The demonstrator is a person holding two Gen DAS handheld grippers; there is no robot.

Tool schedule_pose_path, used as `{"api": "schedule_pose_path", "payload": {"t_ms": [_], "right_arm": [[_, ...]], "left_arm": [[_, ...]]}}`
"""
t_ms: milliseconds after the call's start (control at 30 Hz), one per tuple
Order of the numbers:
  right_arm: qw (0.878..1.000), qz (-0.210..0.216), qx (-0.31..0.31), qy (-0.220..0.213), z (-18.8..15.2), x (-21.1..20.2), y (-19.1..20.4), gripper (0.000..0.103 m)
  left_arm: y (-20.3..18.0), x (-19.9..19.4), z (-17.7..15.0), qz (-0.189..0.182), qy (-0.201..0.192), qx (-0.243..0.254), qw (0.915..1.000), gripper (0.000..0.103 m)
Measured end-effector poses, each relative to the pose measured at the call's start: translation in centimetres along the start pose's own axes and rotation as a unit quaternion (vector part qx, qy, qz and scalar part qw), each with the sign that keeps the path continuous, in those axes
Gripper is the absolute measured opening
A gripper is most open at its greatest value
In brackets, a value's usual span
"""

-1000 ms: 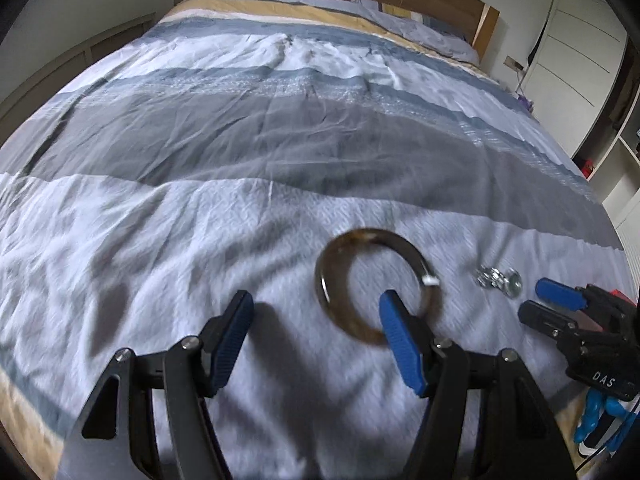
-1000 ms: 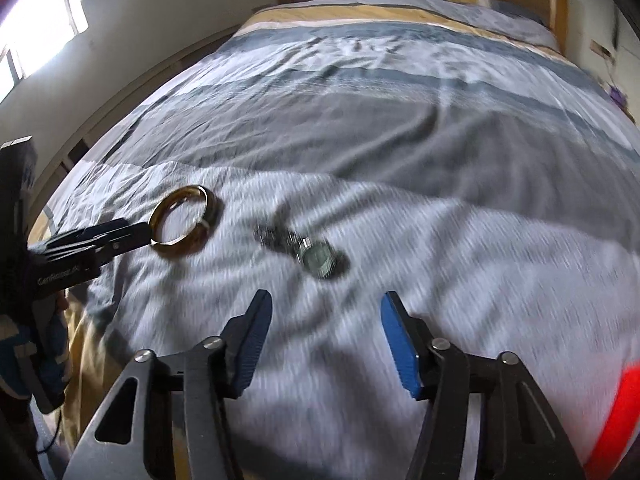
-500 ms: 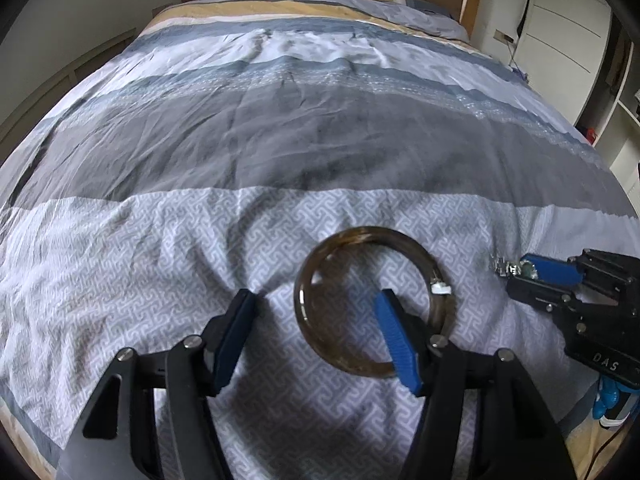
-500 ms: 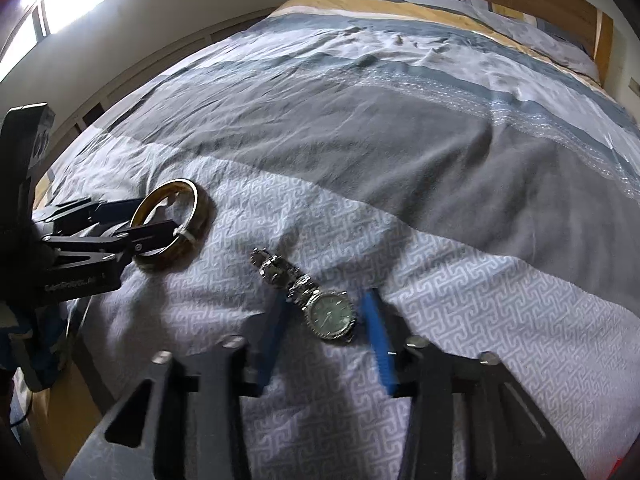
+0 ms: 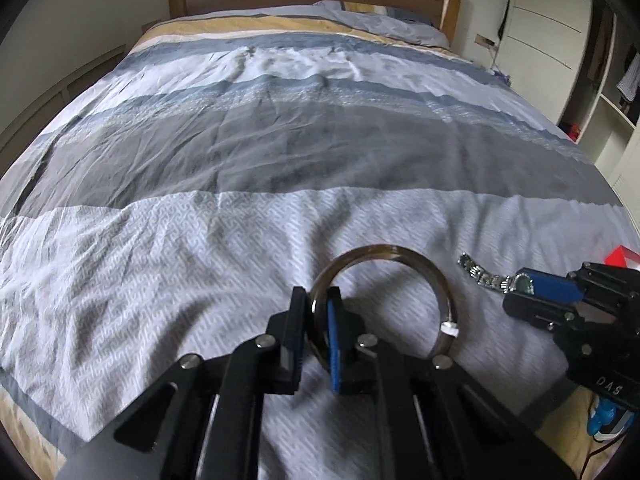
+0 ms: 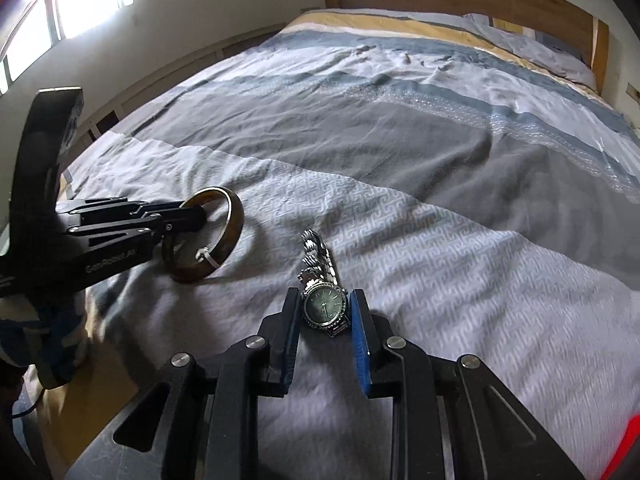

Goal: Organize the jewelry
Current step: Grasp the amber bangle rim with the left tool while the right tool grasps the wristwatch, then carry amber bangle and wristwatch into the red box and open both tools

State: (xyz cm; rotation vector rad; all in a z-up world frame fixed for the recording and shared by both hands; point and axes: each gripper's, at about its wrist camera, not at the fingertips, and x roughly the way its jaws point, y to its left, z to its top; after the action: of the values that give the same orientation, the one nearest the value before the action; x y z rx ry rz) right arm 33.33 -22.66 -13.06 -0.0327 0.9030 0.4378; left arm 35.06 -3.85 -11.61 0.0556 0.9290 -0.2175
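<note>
Left tool (image 5: pixel 316 312) pinches upright bangle (image 5: pixel 384 300); right tool (image 6: pixel 324 316) clamps watch (image 6: pixel 324 306), strap pointing away.

Left gripper (image 5: pixel 316 320) went from wide open over the bangle (image 5: pixel 384 304) to clamped on its near-left rim; bangle now tipped up off the duvet (image 5: pixel 200 240), was lying flat. Right gripper (image 6: pixel 324 316) moved in from near side and narrowed onto the watch (image 6: pixel 324 308), jaws now either side of the green dial, was spread well apart a second ago. Watch band now sticks up toward far side
</note>
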Motion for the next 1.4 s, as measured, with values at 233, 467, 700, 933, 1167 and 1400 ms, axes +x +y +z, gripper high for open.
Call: {"api": "schedule_pose_path", "payload": {"t_ms": [233, 467, 700, 933, 1167, 1400], "right_arm": [[0.999, -0.006, 0.023, -0.028, -1.0, -4.9, 0.0, 0.024], [0.997, -0.027, 0.041, -0.061, -2.6, -12.0, -0.2, 0.024], [0.992, -0.062, 0.058, -0.089, -5.5, -19.5, -1.7, 0.024], [0.984, -0.110, 0.091, -0.103, -9.8, -25.8, -6.0, 0.024], [0.973, -0.157, 0.137, -0.097, -14.5, -29.2, -11.9, 0.024], [0.967, -0.172, 0.174, -0.075, -18.7, -28.9, -16.7, 0.024]], "left_arm": [[-1.7, -3.9, -0.6, -0.002, -0.015, 0.011, 0.9998, 0.008], [-5.7, -9.2, -1.0, -0.009, -0.035, 0.047, 0.9982, 0.008], [-12.3, -14.2, -1.6, -0.047, -0.059, 0.087, 0.9933, 0.008], [-20.2, -15.9, -2.0, -0.087, -0.067, 0.128, 0.9856, 0.008], [-28.4, -14.4, -3.0, -0.122, -0.046, 0.168, 0.9772, 0.008], [-35.3, -11.0, -5.2, -0.132, -0.005, 0.217, 0.9672, 0.009]]}}
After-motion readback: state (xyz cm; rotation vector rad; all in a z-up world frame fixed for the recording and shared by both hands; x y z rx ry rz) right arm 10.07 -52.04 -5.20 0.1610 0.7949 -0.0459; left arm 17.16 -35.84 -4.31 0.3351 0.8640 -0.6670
